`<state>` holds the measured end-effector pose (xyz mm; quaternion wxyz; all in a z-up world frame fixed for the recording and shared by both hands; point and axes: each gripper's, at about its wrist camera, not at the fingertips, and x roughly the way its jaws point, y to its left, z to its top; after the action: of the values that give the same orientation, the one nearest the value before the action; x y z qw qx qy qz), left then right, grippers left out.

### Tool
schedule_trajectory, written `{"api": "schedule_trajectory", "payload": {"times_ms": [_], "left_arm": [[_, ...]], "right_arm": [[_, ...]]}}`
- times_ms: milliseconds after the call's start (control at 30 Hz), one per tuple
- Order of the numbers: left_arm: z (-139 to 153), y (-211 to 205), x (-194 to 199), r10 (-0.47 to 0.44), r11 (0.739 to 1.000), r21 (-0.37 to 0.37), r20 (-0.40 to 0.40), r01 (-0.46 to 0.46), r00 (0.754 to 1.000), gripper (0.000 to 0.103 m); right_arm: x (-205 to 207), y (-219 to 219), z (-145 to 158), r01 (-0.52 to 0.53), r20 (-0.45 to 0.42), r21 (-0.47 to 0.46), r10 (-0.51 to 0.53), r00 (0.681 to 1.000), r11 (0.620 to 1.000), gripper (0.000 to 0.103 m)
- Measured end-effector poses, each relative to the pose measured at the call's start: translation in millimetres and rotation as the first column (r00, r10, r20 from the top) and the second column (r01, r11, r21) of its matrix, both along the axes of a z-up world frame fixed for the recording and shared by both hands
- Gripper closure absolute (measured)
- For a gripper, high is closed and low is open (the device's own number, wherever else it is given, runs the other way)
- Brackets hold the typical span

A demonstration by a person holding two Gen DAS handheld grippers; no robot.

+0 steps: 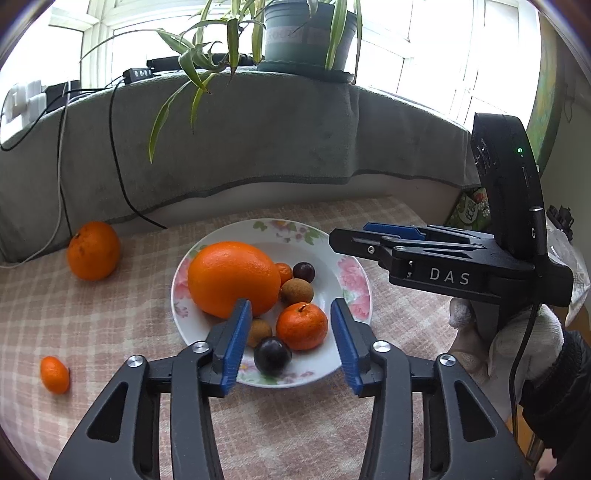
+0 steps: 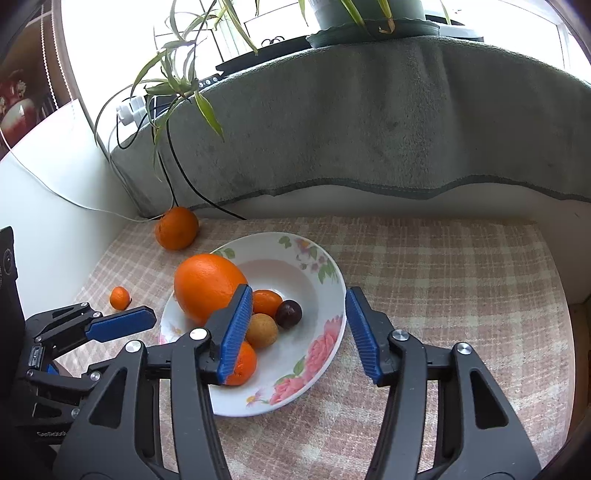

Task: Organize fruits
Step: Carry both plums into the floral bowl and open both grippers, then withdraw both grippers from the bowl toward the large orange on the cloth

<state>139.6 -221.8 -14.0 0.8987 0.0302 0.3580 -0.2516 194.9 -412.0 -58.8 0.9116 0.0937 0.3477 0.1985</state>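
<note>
A white floral plate [image 1: 347, 273] sits on the checked cloth and holds a big orange [image 1: 232, 277], a tangerine [image 1: 301, 325], two dark plums [image 1: 272, 356] and brown longans [image 1: 297, 291]. My left gripper [image 1: 291, 306] hovers open over the plate's near side, with nothing pressed between its blue pads. A medium orange [image 1: 93, 250] and a tiny tangerine [image 1: 54, 374] lie on the cloth to the left. In the right wrist view my right gripper [image 2: 298, 292] stands open above the plate [image 2: 280, 273], its left pad in front of the big orange [image 2: 207, 288].
A grey towel [image 1: 258, 140] drapes the ledge behind the table, with a potted plant [image 1: 306, 33] and cables on top. A gloved hand [image 1: 517, 343] holds the right gripper at the right. A white wall [image 2: 55, 206] bounds the table's left side.
</note>
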Motion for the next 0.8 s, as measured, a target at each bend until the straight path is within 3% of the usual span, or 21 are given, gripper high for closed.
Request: {"api": "schedule_trajectory", "payload": {"times_ms": [100, 167, 300, 500, 800], "left_arm": [[3, 1, -3, 0.006, 1.000, 0.000, 0.017, -0.006, 1.000, 0.038], [5, 1, -5, 0.012, 1.000, 0.004, 0.028, -0.012, 1.000, 0.028], [6, 2, -7, 0.024, 1.000, 0.014, 0.033, -0.024, 0.999, 0.022], [7, 6, -9, 0.040, 0.999, 0.012, 0.035, -0.041, 0.999, 0.022], [17, 13, -17, 0.048, 0.999, -0.003, 0.058, -0.047, 0.997, 0.022]], "right_arm": [[-2, 0, 2, 0.007, 0.012, 0.002, -0.007, 1.000, 1.000, 0.029], [-2, 0, 3, 0.013, 0.016, 0.004, -0.013, 1.000, 1.000, 0.026], [-2, -1, 7, 0.019, 0.016, 0.009, -0.020, 1.000, 1.000, 0.023], [-5, 2, 11, 0.034, 0.038, 0.004, -0.034, 0.999, 0.999, 0.012], [-10, 3, 22, 0.047, 0.068, 0.045, -0.050, 0.996, 0.998, 0.012]]}}
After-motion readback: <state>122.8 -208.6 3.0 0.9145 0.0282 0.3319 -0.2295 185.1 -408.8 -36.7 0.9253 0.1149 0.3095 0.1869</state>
